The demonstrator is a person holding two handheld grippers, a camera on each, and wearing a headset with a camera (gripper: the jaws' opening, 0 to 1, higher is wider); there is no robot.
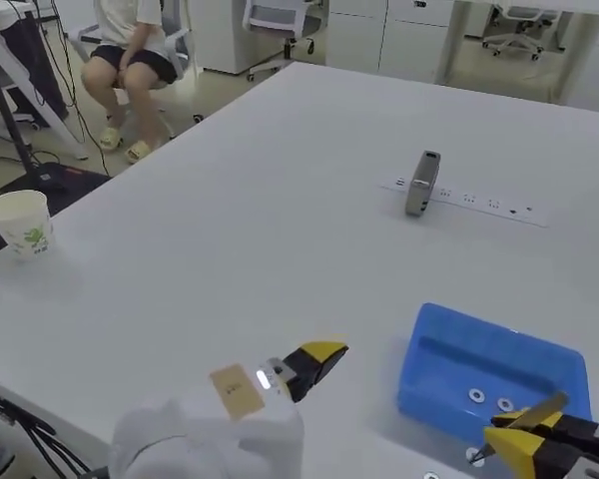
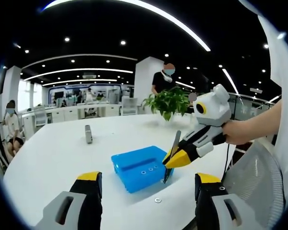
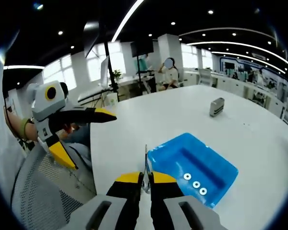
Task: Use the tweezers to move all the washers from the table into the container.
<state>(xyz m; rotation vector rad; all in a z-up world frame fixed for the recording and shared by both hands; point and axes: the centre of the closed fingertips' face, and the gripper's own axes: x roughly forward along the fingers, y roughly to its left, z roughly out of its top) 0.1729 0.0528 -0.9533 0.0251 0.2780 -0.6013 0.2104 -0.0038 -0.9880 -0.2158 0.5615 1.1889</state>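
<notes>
Blue plastic container (image 3: 180, 149), holding three small metal washers (image 3: 196, 184), lies just ahead of the right gripper (image 3: 144, 178), which is clamped on thin grey tweezers (image 2: 176, 140). One loose washer (image 2: 157, 200) lies near their tips. It is probably the next pick and needs a lowered, careful pinch. The left gripper (image 2: 149, 177) hovers alongside, wide and empty.

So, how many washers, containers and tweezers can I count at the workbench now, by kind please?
Washers: 4 (3 inside the blue container, 1 loose washer on the table)
Blue container: 1
Tweezers: 1, held in the right gripper
Total: 6
</notes>
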